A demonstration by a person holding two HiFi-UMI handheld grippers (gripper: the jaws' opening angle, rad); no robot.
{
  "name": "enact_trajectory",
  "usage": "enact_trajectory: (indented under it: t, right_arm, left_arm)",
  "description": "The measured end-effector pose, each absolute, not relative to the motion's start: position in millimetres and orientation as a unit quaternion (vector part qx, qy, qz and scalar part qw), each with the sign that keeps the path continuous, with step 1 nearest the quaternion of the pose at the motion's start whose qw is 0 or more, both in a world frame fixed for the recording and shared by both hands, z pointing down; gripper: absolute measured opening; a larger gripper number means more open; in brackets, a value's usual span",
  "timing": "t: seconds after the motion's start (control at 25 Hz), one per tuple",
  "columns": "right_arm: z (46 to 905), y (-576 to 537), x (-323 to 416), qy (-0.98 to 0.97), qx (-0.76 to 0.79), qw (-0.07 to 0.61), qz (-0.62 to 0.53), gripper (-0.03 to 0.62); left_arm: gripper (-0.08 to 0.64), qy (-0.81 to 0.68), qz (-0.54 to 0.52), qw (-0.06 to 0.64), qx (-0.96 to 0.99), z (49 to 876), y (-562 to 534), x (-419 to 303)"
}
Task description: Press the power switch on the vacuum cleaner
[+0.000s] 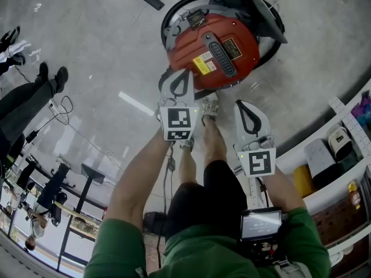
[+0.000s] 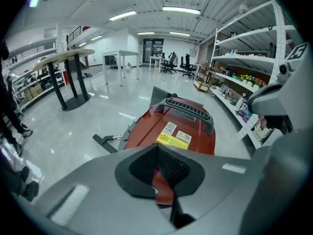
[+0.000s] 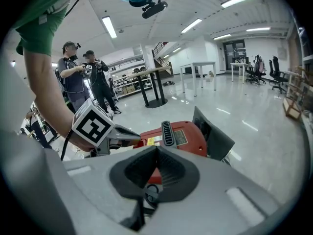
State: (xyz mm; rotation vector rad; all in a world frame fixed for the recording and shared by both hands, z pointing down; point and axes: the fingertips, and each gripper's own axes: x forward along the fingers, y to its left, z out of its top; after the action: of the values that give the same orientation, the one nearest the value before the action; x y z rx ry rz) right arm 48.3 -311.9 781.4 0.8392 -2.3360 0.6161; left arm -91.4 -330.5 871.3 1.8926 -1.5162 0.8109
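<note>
Down on the glossy grey floor (image 1: 87,51), the red vacuum cleaner (image 1: 223,45) lay in the upper middle of the head view. A black ribbed handle (image 1: 222,57) ran along its top and a yellow sticker (image 1: 202,63) sat beside that. A black hose (image 1: 171,16) curled round its upper-left side.

The left gripper (image 1: 182,74) reached up from the frame's centre, with its tips at the cleaner's lower-left rim. Whether they touched the shell could not be told. In its own view the left gripper (image 2: 157,148) was clenched, tips together with nothing between them, and the red body (image 2: 171,126) filled the middle just beyond.

The right gripper (image 1: 242,106) hung right of centre, a little below the cleaner and apart from it. Its own view showed the right gripper (image 3: 156,151) clenched and empty too. The cleaner (image 3: 183,138) lay ahead of it, and the left gripper's marker cube (image 3: 93,124) sat at centre left.

Shelves (image 1: 324,155) lined the right edge of the head view. Two people (image 3: 80,77) stood at the upper left of the right gripper view.
</note>
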Motion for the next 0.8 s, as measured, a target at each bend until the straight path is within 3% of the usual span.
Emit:
enact_trajectory:
  t: [0.8]
  right_arm:
    - [786.1,-314.4,52.1,-0.872,0.317,0.288,0.238,0.003]
  left_arm:
    - [0.008,-0.571,0.287,0.291,0.712,873.9,-331.4,-93.4]
